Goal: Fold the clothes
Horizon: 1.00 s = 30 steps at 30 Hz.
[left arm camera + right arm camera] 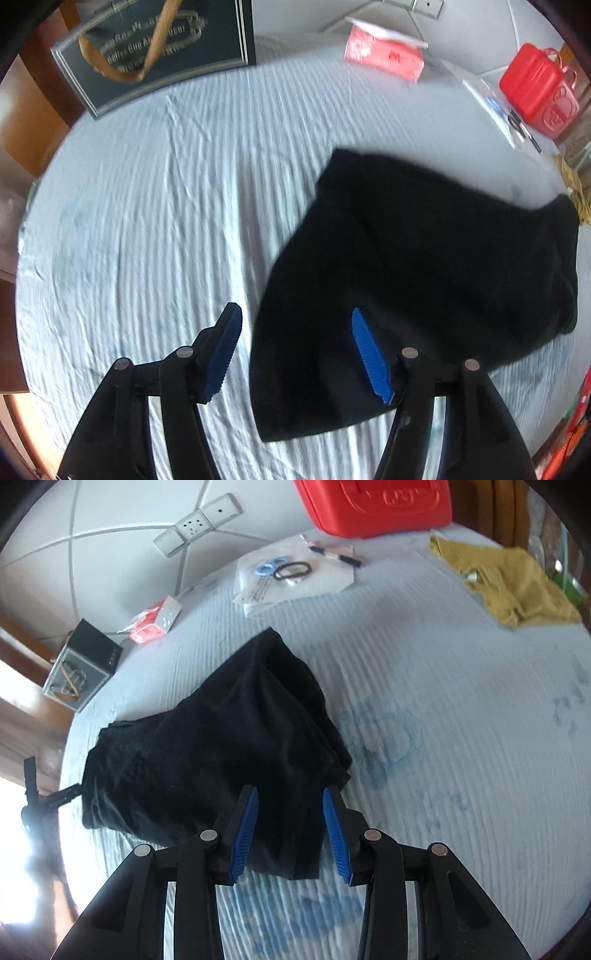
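A black garment [424, 266] lies in a rumpled fold on the pale ribbed sheet [147, 221]. In the left wrist view my left gripper [295, 310] hovers over the garment's near left edge. Its jaws are wide apart: the left blue pad is over bare sheet, the right one over the black cloth, and nothing is gripped. In the right wrist view the same garment [221, 746] spreads to the left, and my right gripper [290, 790] stands open over its near corner. The cloth lies between the blue pads, which do not press on it.
A red plastic case [376, 506] and clear bags with rings [291, 572] sit at the far edge. A mustard cloth [517, 583] lies far right. A dark boxed plaque [155, 51] and a red packet [384, 55] stand at the back.
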Motion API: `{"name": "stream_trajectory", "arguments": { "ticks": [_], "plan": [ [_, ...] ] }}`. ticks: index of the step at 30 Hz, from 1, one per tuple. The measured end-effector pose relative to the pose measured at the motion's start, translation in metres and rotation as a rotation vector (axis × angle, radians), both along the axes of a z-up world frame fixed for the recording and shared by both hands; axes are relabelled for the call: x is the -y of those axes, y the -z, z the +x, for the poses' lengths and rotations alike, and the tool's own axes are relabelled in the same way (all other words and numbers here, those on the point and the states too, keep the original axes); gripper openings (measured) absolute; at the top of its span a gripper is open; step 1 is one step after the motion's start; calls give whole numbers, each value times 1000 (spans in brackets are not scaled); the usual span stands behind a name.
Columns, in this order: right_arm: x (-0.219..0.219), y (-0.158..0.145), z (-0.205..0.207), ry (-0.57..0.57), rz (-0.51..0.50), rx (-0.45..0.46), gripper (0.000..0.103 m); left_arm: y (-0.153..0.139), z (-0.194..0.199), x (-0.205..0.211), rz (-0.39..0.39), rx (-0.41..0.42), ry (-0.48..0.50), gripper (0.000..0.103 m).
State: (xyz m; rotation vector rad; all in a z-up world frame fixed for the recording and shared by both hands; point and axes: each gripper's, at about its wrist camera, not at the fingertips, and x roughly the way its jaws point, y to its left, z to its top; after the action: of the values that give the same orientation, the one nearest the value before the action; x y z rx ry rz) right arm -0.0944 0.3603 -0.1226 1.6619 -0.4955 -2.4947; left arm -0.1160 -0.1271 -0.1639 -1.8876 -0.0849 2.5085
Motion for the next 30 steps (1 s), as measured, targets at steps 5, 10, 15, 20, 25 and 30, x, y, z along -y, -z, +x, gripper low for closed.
{"name": "stream_trajectory", "arguments": {
  "ticks": [5, 10, 15, 20, 25, 30],
  "plan": [
    [-3, -6, -23, -3, 9, -27, 38, 12, 12, 2, 43, 15, -49, 61],
    [-1, 1, -49, -55, -5, 23, 57, 13, 15, 2, 39, 14, -124, 61],
    [-8, 22, -19, 1, -53, 134, 74, 14, 31, 11, -10, 25, -186, 61],
    [-2, 40, 20, 133, -139, 197, 74, 5, 60, 23, 22, 2, -230, 61],
    [24, 53, 28, 256, -82, 230, 74, 2, 80, 26, 67, -19, -218, 61],
    [56, 61, 21, 271, 70, 199, 66, -4, 91, 30, 111, -55, -184, 61]
  ]
}}
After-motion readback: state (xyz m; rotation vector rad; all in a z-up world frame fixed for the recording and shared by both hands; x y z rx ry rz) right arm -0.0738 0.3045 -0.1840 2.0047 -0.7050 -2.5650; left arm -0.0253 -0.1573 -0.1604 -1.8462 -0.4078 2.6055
